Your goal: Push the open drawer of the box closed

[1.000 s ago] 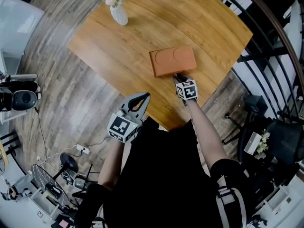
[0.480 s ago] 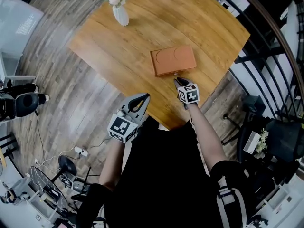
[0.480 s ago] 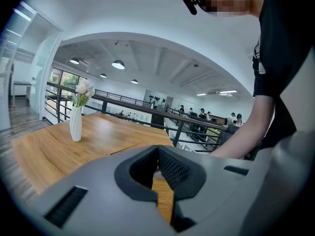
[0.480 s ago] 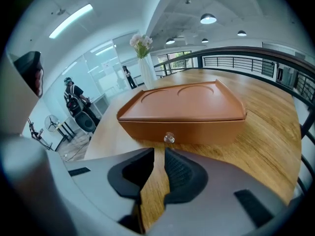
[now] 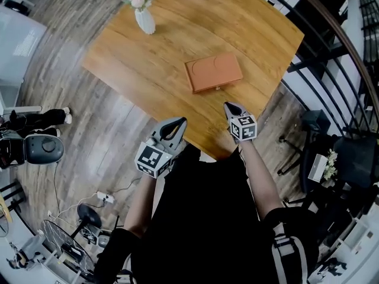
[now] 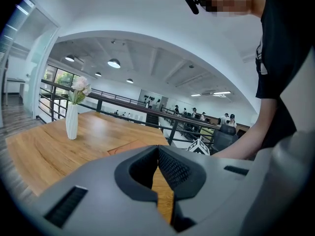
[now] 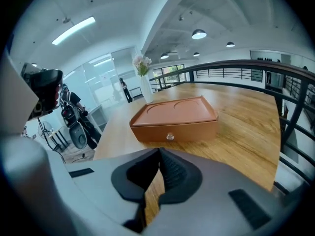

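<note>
Box (image 7: 174, 113) with drawer (image 7: 189, 130) shut, near and ahead of right gripper (image 7: 158, 154) fingers, pressed together, empty. Left gripper (image 6: 157, 149) fingers together too, holding nothing.

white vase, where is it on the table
In the head view the white vase stands near the table's far left edge, well beyond the brown box.
</note>
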### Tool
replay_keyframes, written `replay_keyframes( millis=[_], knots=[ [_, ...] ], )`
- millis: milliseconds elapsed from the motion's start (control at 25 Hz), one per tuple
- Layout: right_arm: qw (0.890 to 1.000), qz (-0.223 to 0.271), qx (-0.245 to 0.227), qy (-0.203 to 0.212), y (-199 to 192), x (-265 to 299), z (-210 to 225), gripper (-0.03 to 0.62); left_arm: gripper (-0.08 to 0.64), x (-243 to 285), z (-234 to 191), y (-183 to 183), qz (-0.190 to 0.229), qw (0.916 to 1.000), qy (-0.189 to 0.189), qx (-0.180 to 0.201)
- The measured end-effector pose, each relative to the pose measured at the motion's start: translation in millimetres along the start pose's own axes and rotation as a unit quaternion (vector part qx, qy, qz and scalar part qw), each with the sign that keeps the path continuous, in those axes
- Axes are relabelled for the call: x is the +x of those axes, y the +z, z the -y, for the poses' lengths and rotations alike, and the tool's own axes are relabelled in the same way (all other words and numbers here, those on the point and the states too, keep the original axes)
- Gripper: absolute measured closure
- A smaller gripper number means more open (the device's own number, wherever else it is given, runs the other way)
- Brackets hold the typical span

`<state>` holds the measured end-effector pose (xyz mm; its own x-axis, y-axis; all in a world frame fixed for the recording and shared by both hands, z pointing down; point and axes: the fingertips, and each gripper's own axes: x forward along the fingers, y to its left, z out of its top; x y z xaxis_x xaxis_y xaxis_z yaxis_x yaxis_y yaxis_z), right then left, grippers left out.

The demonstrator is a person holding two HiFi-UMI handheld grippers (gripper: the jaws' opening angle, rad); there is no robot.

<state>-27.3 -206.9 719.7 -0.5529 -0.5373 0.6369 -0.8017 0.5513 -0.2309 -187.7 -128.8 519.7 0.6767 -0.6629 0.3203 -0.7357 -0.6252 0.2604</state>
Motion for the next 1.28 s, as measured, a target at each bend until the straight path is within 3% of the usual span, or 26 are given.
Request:
replay_keyframes(
  millis=[360, 560, 800, 1280],
  knots=[
    [1.000, 0.024, -0.010, -0.018, 3, -41, -4, 0.575, 0.537, -2, 12, 12, -0.002, 0.9994, -0.028, 0.019],
    [0.998, 0.043, -0.045, 0.000, 16, -57, -6, 0.575, 0.537, 3, 23, 12, -0.004, 0.9993, -0.028, 0.023],
    [0.993, 0.051, -0.100, 0.031, 32, -83, -9, 0.575, 0.537, 13, 48, 25, 0.003, 0.9994, -0.020, 0.027],
    [0.982, 0.088, -0.156, 0.065, 60, -140, 5, 0.577, 0.537, 36, 87, 32, 0.009, 0.9995, 0.021, 0.023]
  ],
)
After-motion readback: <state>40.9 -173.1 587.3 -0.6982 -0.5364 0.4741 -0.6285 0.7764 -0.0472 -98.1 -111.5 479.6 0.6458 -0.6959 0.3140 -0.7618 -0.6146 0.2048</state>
